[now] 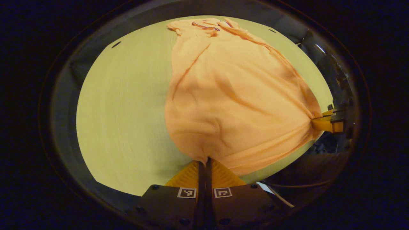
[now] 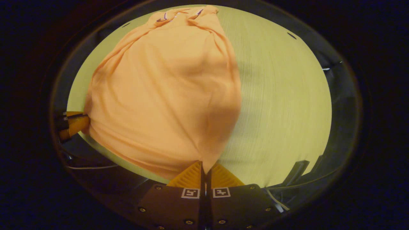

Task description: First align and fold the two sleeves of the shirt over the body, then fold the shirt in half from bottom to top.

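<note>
Pale wood-grain tabletop [image 1: 127, 111] carried the whole scene. On it lay the orange shirt [image 1: 230, 95], collar [image 1: 206, 26] at the far end, hem at the near edge. The body ran lengthwise from near to far and looked narrowed along both sides, so the sleeves were probably already folded in — hard to confirm, no separate sleeve stood out. Fabric was pulled taut toward both near corners, with drag creases fanning from each pinch point.

Left gripper [image 1: 204, 163] sat at the near-left hem corner, jaws closed on a bunch of cloth. Right gripper [image 2: 204, 169] sat at the near-right hem corner, jaws likewise clamped on the hem. Each showed in the other's view, at the far side of the hem, with cloth gathered into it. Stage, as I judged it: start of the bottom-to-top fold, hem gripped and seemingly raised a little off the tabletop.

Risks from here:
- Each grip held a small bunched pinch, not a flat edge — thin cloth could slip out mid-carry, dropping one corner and skewing the fold.
- Uneven travel of the two hands would land the hem crooked against the collar.
- Tension along the sides could drag the tucked-in edges open, or pull the far end toward the near edge.
- The slack middle of the hem could sag and crease under the fold.
</note>
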`<state>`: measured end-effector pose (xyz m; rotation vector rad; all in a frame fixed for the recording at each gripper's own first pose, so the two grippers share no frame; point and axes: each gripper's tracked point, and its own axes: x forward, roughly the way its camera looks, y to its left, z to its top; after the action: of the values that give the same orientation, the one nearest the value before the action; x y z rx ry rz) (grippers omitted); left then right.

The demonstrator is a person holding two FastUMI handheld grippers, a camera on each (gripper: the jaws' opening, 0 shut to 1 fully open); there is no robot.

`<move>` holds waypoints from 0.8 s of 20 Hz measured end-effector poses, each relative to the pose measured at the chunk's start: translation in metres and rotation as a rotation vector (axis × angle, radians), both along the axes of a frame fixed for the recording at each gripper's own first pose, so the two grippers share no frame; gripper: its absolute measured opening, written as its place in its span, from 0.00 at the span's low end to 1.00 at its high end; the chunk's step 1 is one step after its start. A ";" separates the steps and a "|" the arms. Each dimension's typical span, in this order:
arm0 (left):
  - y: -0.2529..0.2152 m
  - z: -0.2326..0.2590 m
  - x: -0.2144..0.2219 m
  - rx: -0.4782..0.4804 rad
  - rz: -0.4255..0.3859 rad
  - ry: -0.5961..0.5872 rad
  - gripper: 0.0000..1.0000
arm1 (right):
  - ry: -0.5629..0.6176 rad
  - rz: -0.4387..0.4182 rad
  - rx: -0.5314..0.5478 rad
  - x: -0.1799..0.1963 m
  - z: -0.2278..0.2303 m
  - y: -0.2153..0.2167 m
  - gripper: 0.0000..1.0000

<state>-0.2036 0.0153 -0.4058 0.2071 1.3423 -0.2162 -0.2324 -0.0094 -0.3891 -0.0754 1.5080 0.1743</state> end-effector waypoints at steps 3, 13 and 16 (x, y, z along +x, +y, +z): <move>0.003 0.037 0.024 -0.024 0.038 -0.053 0.07 | -0.040 -0.052 0.036 0.020 0.014 0.006 0.00; -0.005 0.100 0.122 -0.108 0.143 -0.158 0.07 | -0.215 -0.105 0.077 0.117 0.071 0.006 0.00; -0.007 0.116 0.158 -0.132 0.154 -0.202 0.07 | -0.271 -0.103 0.079 0.160 0.085 0.004 0.01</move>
<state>-0.0459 0.0086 -0.2895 0.0138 1.1334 -0.1491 -0.0725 -0.0056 -0.3036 0.0407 1.2299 0.1346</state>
